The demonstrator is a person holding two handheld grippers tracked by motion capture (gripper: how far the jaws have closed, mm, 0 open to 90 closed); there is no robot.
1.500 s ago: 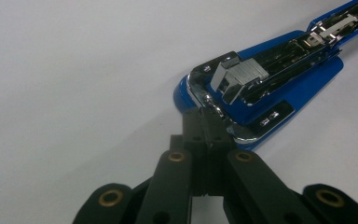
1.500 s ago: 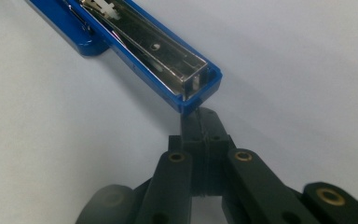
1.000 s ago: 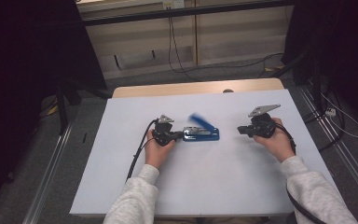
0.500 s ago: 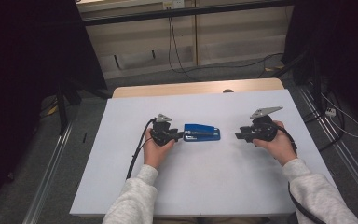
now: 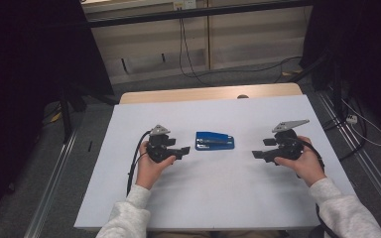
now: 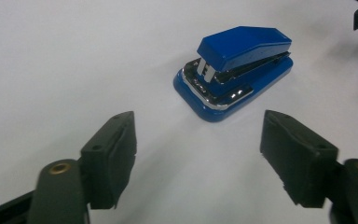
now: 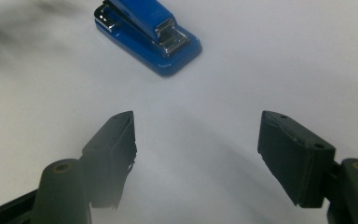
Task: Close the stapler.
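At the near edge of the white counter [image 5: 129, 198], the person's sleeved forearms come in, each hand carrying tongs. The left tongs [image 5: 184, 149] and right tongs [image 5: 256, 153] have just been opening and now stand spread, nothing between the jaws of either. Between them, apart from both, lies the blue stapler [image 5: 215, 141], closed and flat on the counter. A hasty re-approach could likely nudge the light stapler askew, since it rests loose on the smooth surface.
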